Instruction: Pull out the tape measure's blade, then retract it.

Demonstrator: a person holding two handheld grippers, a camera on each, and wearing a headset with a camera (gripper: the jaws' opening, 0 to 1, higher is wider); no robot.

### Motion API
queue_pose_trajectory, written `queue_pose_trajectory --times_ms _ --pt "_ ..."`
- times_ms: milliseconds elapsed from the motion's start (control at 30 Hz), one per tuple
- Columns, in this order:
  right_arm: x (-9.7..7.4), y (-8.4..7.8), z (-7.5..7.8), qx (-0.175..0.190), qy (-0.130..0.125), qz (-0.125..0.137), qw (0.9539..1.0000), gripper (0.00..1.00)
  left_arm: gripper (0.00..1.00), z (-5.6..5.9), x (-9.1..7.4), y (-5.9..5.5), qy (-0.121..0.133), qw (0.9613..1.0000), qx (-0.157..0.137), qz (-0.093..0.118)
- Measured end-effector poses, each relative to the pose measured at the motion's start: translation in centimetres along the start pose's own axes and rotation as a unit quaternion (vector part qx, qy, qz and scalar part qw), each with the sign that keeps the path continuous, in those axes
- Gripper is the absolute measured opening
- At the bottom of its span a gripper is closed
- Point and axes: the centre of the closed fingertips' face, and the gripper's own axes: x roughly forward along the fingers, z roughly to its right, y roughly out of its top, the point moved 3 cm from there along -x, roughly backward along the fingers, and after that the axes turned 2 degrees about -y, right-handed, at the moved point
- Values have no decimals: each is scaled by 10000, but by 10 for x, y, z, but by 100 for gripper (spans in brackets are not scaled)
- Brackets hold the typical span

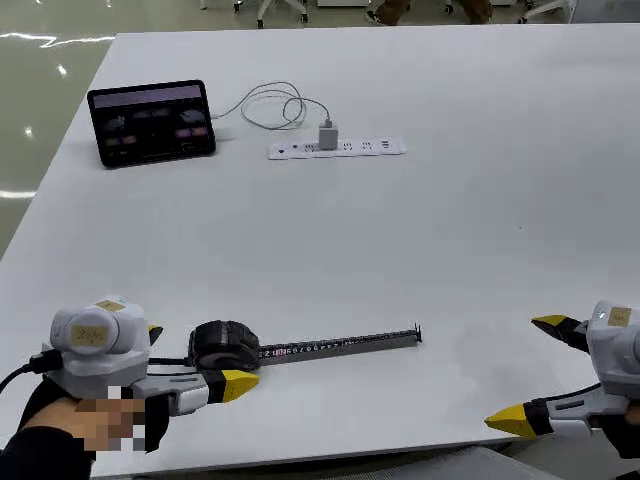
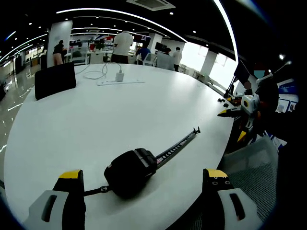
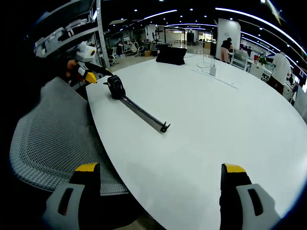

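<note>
Black and rubbery, the tape measure's case [image 1: 225, 345] lies on the white table [image 1: 420, 230] near its front edge. The blade [image 1: 340, 346] is drawn out flat to the right and ends in the hook [image 1: 417, 335]. The left gripper [image 1: 197, 358] has its jaws spread wide with the case between them. In the left gripper view neither yellow tip appears to touch the case. The right gripper [image 1: 530, 372] is also wide open and holds nothing, and it is well apart from the hook.

The main risk is the retraction. I cannot tell whether a lock holds the blade. If it lets go while nothing steadies the hook, the blade may whip back. The unclamped case could then skid toward the near edge. A squeeze that lands off-centre on the rounded case could also push it out of the jaws.

The head view takes in the tablet [image 1: 152, 122] and the power strip [image 1: 337, 148] far back on the table. The left gripper view adds a thin strap [image 2: 93, 191] running from the case toward one jaw. The right gripper view adds a mesh chair seat [image 3: 48, 139] just beyond the table edge.
</note>
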Motion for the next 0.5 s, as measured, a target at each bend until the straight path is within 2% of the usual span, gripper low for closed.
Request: queue_pose_trajectory --times_ms 100,233,333,400,467,500 --pt "4 3 -1 -46 80 -25 10000 100 97 -2 4 3 85 10000 -32 38" --pt "8 6 1 -171 141 -80 9997 99 97 -9 7 7 387 9992 -85 98" --pt "10 11 3 -252 145 -98 9995 98 97 -15 9 5 674 9972 -329 78" --pt "11 14 5 -283 143 -94 9995 97 95 -18 8 5 895 9928 -776 158" --pt "13 18 7 -357 162 -115 9992 95 90 -24 8 6 1230 9911 -480 159" --pt "14 19 8 -408 167 -134 9989 95 88 -25 9 6 1324 9901 -451 140"
